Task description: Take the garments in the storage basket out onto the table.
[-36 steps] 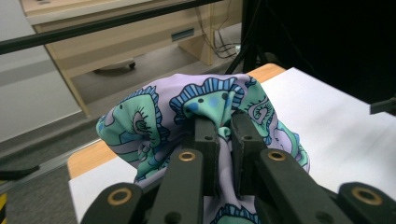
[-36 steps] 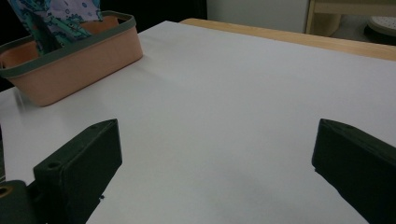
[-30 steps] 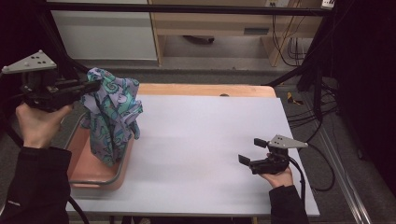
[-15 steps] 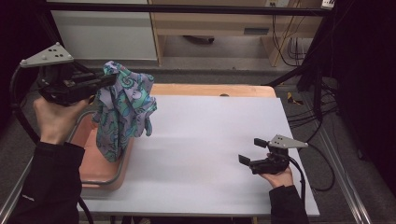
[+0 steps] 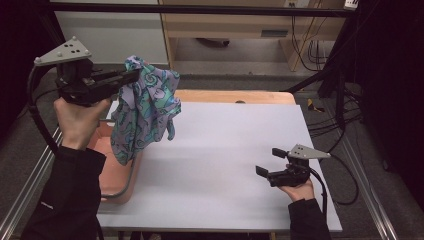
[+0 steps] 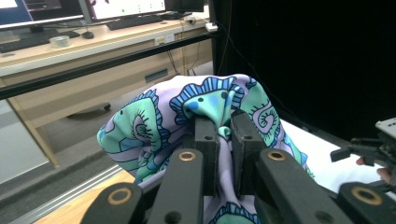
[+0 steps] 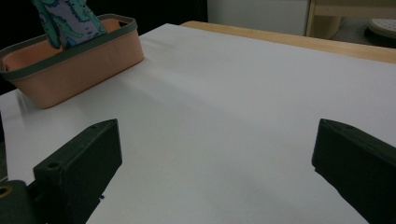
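Observation:
A patterned cloth (image 5: 145,112) in lilac, teal and blue hangs in the air over the table's left side. My left gripper (image 5: 131,76) is shut on its top. In the left gripper view the jaws pinch a fold of that cloth (image 6: 210,100) between them. The cloth's lower end (image 7: 65,18) dangles over a salmon basket (image 5: 119,172) at the left table edge. Near the front right of the white table (image 5: 225,155), my right gripper (image 5: 270,162) rests low and open. Its jaws stand wide apart with nothing between them (image 7: 215,168).
The basket (image 7: 79,65) has a grey-green rim and stands at the table's left edge. A wooden strip (image 5: 235,96) runs along the table's far edge. Black frame bars and cables (image 5: 330,100) stand at the right. A desk with monitors (image 6: 84,28) lies beyond.
My left gripper has lifted the cloth up and to the right, out of the basket toward the table. The right gripper has stayed in place.

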`<action>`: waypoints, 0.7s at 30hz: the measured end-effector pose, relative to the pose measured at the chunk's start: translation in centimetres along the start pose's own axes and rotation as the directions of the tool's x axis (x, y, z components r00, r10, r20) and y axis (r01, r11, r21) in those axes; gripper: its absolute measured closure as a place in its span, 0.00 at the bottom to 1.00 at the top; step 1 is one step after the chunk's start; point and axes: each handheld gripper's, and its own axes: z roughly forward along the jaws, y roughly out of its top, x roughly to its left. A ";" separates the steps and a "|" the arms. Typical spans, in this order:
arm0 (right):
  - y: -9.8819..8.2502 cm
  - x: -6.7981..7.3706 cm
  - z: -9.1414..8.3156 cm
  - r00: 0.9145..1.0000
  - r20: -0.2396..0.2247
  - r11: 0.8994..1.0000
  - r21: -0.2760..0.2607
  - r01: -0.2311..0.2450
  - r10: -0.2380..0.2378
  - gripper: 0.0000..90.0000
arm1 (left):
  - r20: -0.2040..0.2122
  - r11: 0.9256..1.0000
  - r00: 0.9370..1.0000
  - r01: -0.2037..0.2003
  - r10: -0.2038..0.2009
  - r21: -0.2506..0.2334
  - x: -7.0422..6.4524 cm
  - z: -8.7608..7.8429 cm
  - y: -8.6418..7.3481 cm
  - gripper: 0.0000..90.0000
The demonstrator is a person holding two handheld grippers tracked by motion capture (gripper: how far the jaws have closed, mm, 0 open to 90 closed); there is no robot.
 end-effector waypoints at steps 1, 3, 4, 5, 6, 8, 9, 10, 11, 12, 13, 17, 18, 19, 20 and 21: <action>0.0 0.0 0.0 1.000 -0.001 1.000 0.000 0.000 0.000 0.02 | 0.004 1.000 1.000 0.001 -0.001 -0.004 -0.1 0.2 0.1 0.92; 0.0 0.0 0.0 1.000 0.000 1.000 0.000 0.001 -0.001 0.02 | 0.014 1.000 1.000 0.000 0.000 -0.009 -0.4 0.5 0.3 0.92; 0.0 -0.1 0.0 1.000 0.000 1.000 -0.001 0.002 -0.002 0.02 | 0.019 1.000 1.000 -0.001 0.001 -0.012 -0.5 0.8 0.5 0.92; 0.0 0.0 0.0 1.000 -0.002 1.000 -0.001 -0.002 0.002 0.02 | 0.020 1.000 1.000 -0.002 0.003 -0.014 -0.7 1.0 0.6 0.92; 0.0 0.0 0.0 1.000 -0.003 1.000 -0.001 -0.002 0.002 0.02 | 0.025 1.000 1.000 -0.004 0.005 -0.015 -0.9 1.3 0.7 0.92; 0.0 0.0 0.0 1.000 -0.002 1.000 -0.001 -0.001 0.001 0.02 | 0.031 1.000 0.999 -0.011 0.011 -0.021 -1.4 1.7 0.9 0.92; 0.0 0.0 0.0 1.000 -0.001 1.000 -0.001 -0.002 0.002 0.02 | 0.035 1.000 0.999 -0.011 0.012 -0.025 -1.5 2.0 1.0 0.92; 0.0 0.0 0.0 1.000 -0.001 1.000 -0.002 -0.003 0.003 0.02 | 0.040 1.000 0.999 -0.010 0.011 -0.027 -1.7 2.2 1.1 0.92; 0.0 0.0 -0.1 1.000 -0.002 1.000 -0.003 -0.004 0.004 0.02 | 0.045 0.999 0.999 -0.009 0.011 -0.030 -1.9 2.4 1.3 0.92; 0.0 0.0 -0.1 1.000 -0.001 1.000 -0.003 -0.004 0.004 0.02 | 0.051 0.999 0.999 -0.010 0.012 -0.033 -2.1 2.6 1.4 0.92; 0.0 0.0 -0.1 1.000 -0.002 1.000 -0.004 -0.004 0.004 0.02 | 0.055 0.999 0.998 -0.010 0.012 -0.037 -2.3 2.7 1.5 0.92; 0.0 -0.1 -0.1 1.000 -0.003 1.000 -0.007 0.000 0.000 0.02 | 0.051 0.998 0.998 -0.037 0.039 -0.041 -3.2 3.3 2.4 0.92; 0.0 -0.1 -0.2 1.000 -0.002 1.000 -0.009 0.001 -0.001 0.02 | 0.061 0.999 0.997 -0.036 0.038 -0.039 -3.6 3.5 2.6 0.92; 0.1 0.0 -0.2 1.000 -0.004 1.000 -0.009 -0.003 0.003 0.02 | 0.058 0.998 0.997 -0.047 0.050 -0.044 -3.8 3.7 2.7 0.92; 0.1 -0.1 -0.2 1.000 -0.003 1.000 -0.011 -0.003 0.003 0.02 | 0.072 0.998 0.996 -0.040 0.043 -0.044 -4.0 3.9 2.7 0.92; 0.1 0.0 -0.3 1.000 -0.004 1.000 -0.013 -0.003 0.003 0.02 | 0.077 0.998 0.996 -0.041 0.044 -0.042 -4.1 4.1 2.7 0.92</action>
